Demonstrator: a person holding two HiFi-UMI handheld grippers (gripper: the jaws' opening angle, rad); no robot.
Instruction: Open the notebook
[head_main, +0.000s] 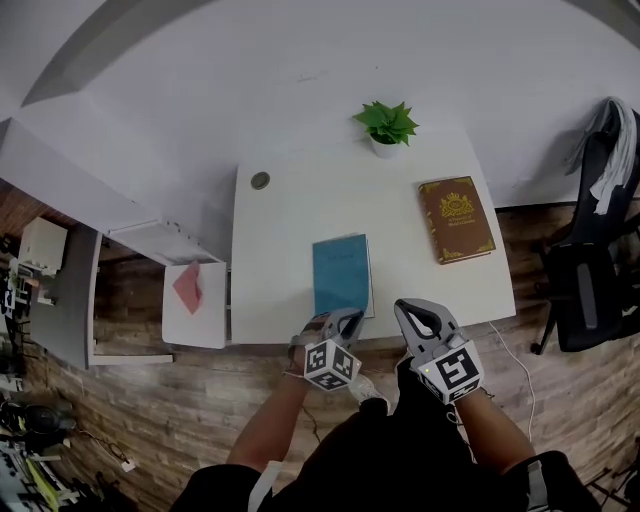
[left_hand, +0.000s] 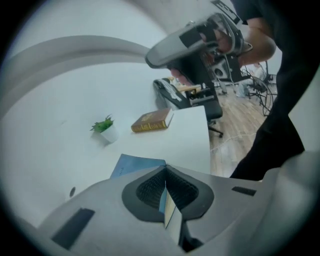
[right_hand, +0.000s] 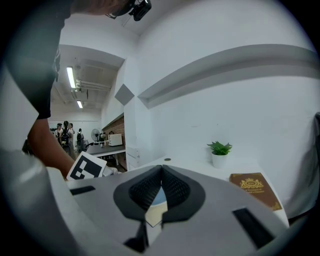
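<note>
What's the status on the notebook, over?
Left gripper jaws shut on near cover edge of blue notebook; not yet open. Right gripper jaws together, empty, alongside. Brown book, plant well clear.

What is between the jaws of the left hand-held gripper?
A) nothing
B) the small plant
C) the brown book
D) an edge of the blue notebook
D: in the left gripper view, the left hand-held gripper is shut on a thin edge of the blue notebook.
</note>
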